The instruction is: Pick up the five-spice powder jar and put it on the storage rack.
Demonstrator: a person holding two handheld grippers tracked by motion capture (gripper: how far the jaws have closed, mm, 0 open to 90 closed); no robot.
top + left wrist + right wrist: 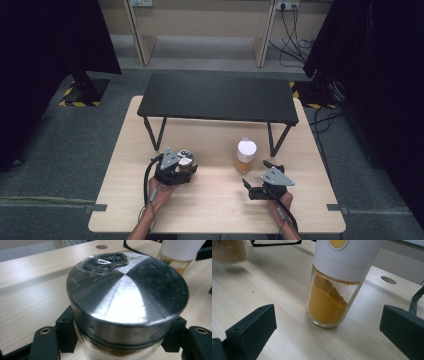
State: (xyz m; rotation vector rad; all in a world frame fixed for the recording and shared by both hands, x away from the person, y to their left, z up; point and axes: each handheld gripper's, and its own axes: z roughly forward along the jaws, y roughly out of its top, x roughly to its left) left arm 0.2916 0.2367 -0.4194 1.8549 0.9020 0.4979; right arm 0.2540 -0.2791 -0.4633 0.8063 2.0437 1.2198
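A glass jar with a brushed steel lid (127, 297) holds brown powder, and my left gripper (120, 340) is shut on it just under the lid. From above, that steel-lidded jar (185, 159) and left gripper (181, 172) sit left of centre on the table. A white-capped spice jar (329, 300) of yellow powder stands upright on the wood. My right gripper (327, 332) is open a short way in front of it, one jaw to each side, not touching. In the high view the spice jar (245, 155) is just beyond the right gripper (257, 175).
A low black shelf on thin legs (218, 97) stands across the far half of the wooden table (215, 210). The steel-lidded jar (229, 250) shows far left of the right gripper. Dark curtains and floor cables surround the table.
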